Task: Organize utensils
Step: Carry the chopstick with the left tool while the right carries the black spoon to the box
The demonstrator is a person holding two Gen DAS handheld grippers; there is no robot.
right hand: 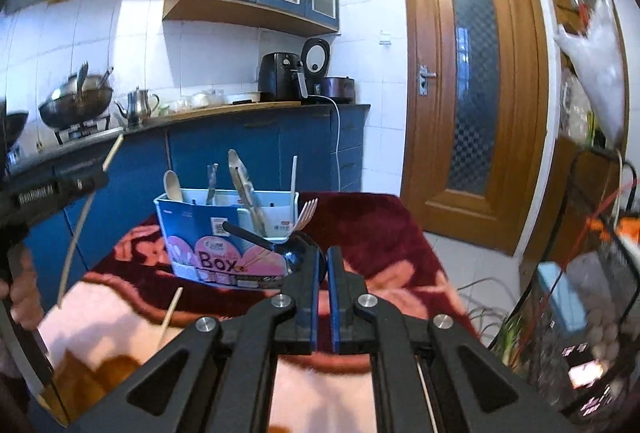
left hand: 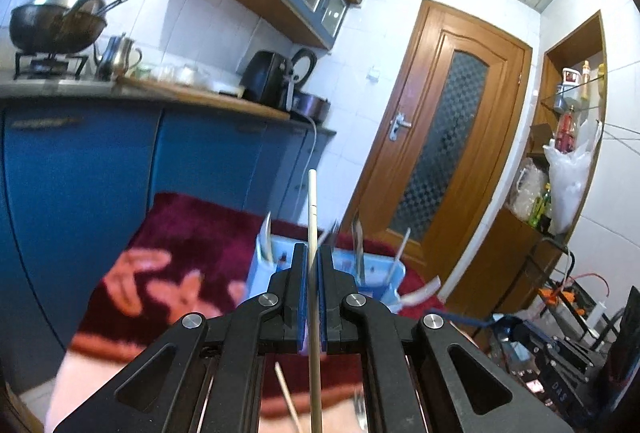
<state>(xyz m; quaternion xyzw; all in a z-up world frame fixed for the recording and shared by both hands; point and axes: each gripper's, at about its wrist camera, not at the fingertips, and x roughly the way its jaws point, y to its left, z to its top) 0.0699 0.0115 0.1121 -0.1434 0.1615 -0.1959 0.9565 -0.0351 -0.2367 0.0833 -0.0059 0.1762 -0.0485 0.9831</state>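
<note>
Clamped on a wooden chopstick (left hand: 312, 217), the left hand-held gripper (left hand: 314, 257) hovers before the blue box (right hand: 208, 233) at the tabletop's far edge, the right hand-held gripper (right hand: 323, 261) pinching a black spoon (right hand: 276, 245), both apparently awaiting drop-in.

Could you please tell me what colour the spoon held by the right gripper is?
Black spoon; right wrist view shows it best.

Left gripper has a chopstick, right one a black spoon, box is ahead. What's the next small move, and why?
Probably carry the left gripper forward and stand its chopstick in the blue box. The chopstick is clamped upright, the box stands just ahead on the red blanket, and another chopstick already stands at its right end. The right gripper, shut on the black spoon, can follow.
</note>
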